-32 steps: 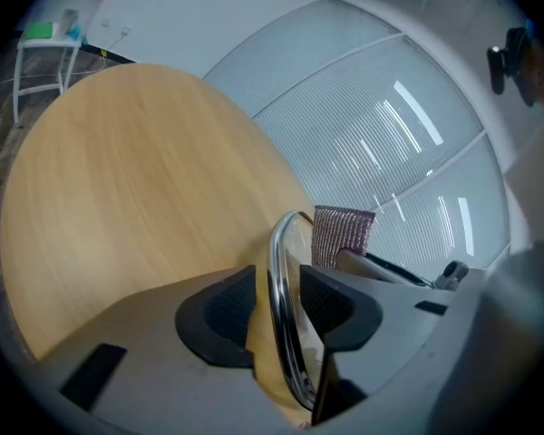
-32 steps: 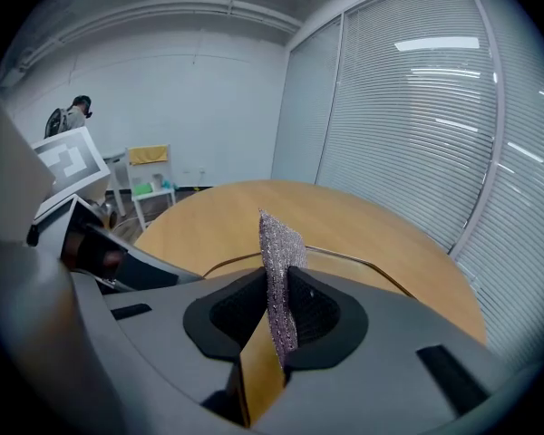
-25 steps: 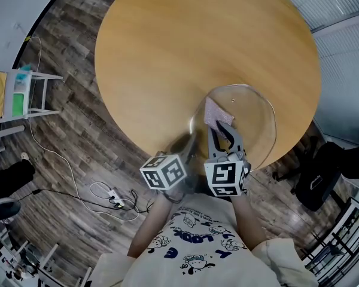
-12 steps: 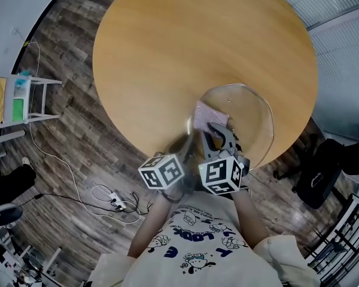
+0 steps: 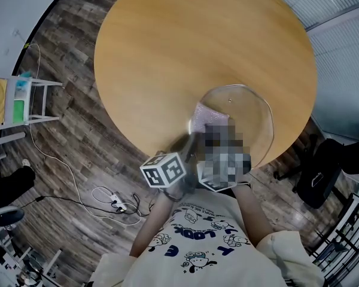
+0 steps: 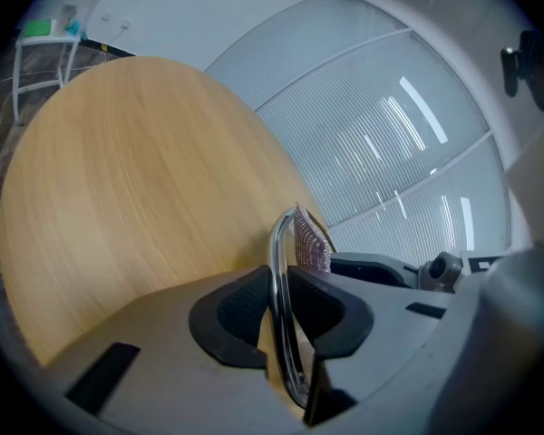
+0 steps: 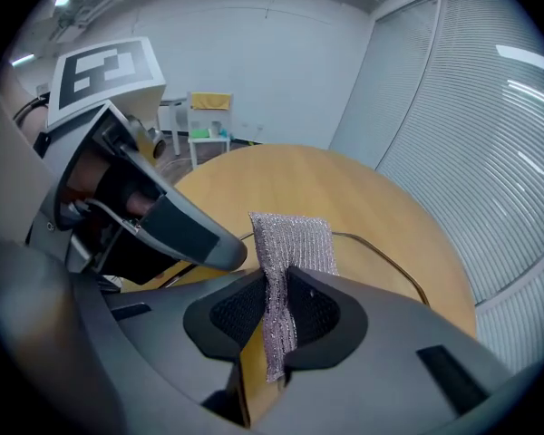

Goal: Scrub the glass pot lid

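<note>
The glass pot lid (image 5: 249, 113) stands tilted near the front right edge of the round wooden table (image 5: 167, 52). My left gripper (image 6: 279, 302) is shut on its metal rim (image 6: 277, 243), holding the lid edge-on. The left gripper's marker cube (image 5: 163, 170) shows below the lid in the head view. My right gripper (image 7: 276, 304) is shut on a silvery pink scrub cloth (image 7: 290, 238), which lies against the lid's left side (image 5: 205, 113). A mosaic patch hides the right gripper in the head view. From the right gripper view I see the left gripper (image 7: 168, 225) close beside the cloth.
A white rack (image 5: 18, 94) with yellow and green items stands on the wood floor at the left. Cables (image 5: 110, 197) lie on the floor near the person's feet. A dark bag (image 5: 323, 172) sits at the right, below slatted blinds (image 7: 490, 152).
The right gripper has carried the scrub cloth a little leftward and downward over the lid and has rolled. The left gripper and the lid have stayed put.
</note>
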Motion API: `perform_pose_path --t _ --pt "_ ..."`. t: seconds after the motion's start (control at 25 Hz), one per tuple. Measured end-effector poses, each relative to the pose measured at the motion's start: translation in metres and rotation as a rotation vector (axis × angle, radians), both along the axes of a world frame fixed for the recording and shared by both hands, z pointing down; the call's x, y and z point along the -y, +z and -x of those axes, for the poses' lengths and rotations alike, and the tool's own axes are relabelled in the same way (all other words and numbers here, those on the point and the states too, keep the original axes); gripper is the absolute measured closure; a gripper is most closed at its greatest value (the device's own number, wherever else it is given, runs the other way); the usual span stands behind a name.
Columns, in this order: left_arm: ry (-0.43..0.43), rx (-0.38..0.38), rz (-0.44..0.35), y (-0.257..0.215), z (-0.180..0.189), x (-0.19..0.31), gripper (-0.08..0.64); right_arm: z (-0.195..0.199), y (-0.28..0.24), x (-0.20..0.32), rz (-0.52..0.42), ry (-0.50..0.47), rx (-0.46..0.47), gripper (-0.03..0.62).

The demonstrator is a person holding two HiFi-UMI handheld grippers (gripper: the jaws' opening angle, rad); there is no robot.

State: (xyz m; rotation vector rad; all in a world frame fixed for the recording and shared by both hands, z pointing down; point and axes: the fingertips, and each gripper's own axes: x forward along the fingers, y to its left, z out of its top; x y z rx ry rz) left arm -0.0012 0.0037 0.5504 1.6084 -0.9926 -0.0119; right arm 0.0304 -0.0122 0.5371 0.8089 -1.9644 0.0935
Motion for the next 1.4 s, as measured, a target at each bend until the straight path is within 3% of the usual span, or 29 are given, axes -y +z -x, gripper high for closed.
perform_pose_path --t 0.32,1.4 --pt "0.030 0.010 0.013 0.002 -0.003 -0.002 0.486 0.001 0.009 -0.003 0.031 -0.049 -0.067 0.517" --pt "0.049 0.054 0.024 0.001 -0.003 0.002 0.486 -0.011 0.009 0.017 0.044 -0.071 -0.102 0.517"
